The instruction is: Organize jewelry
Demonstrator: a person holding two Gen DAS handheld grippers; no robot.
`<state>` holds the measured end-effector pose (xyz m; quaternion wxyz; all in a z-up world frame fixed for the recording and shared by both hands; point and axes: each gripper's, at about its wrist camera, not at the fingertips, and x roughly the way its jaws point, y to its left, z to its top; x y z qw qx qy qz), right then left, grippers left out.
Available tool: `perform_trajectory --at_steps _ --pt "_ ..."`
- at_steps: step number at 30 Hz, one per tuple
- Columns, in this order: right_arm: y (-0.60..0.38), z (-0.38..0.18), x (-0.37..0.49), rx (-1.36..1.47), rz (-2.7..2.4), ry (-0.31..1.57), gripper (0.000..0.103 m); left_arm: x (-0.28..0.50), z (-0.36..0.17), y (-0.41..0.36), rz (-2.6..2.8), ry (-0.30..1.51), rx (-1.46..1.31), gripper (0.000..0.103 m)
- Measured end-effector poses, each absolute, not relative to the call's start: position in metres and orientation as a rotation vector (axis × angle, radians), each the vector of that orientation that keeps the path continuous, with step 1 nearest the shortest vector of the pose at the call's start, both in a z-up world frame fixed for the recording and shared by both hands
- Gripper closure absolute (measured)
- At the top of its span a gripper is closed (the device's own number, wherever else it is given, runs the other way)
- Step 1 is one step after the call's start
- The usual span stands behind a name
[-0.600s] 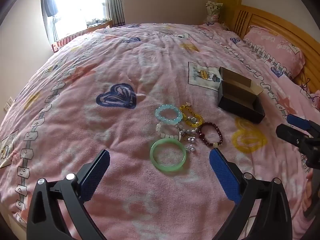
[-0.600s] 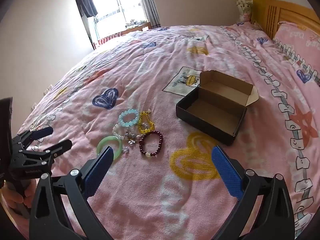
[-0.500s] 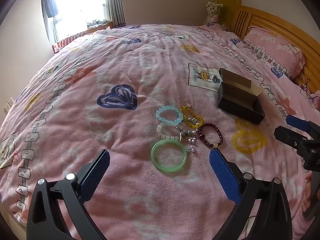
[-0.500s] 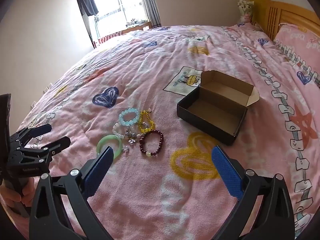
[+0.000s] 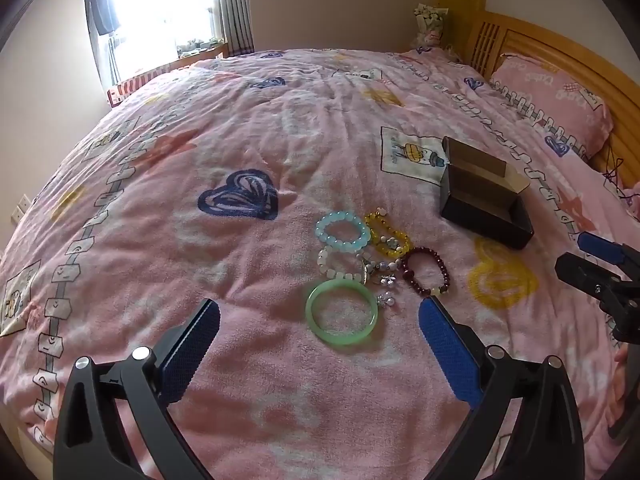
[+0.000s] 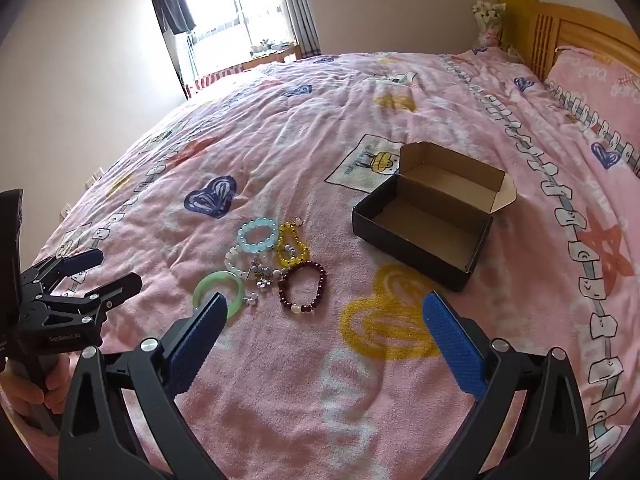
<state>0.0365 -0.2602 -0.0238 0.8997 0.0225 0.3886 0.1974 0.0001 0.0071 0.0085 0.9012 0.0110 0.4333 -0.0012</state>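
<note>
Several bracelets lie in a cluster on the pink bedspread: a green bangle, a light blue beaded one, a yellow one, a white one, a dark red one, plus small silver earrings. An open black box sits to their right, empty. My left gripper is open just short of the green bangle. My right gripper is open, near the dark red bracelet.
The wooden headboard and a pink pillow are at the right. A window and curtains stand beyond the far end of the bed. The right gripper shows in the left wrist view; the left gripper shows in the right wrist view.
Both grippers have crept slightly forward toward the bracelets. Nothing was taken hold of; the jewelry and box have not moved.
</note>
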Motion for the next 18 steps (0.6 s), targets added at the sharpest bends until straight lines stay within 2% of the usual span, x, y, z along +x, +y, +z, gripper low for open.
perform_trajectory --at_steps 18 --pt "-0.2565 -0.0234 0.0348 0.035 0.41 0.802 0.007 0.0002 0.0029 0.0038 0.002 0.891 0.021 0.006"
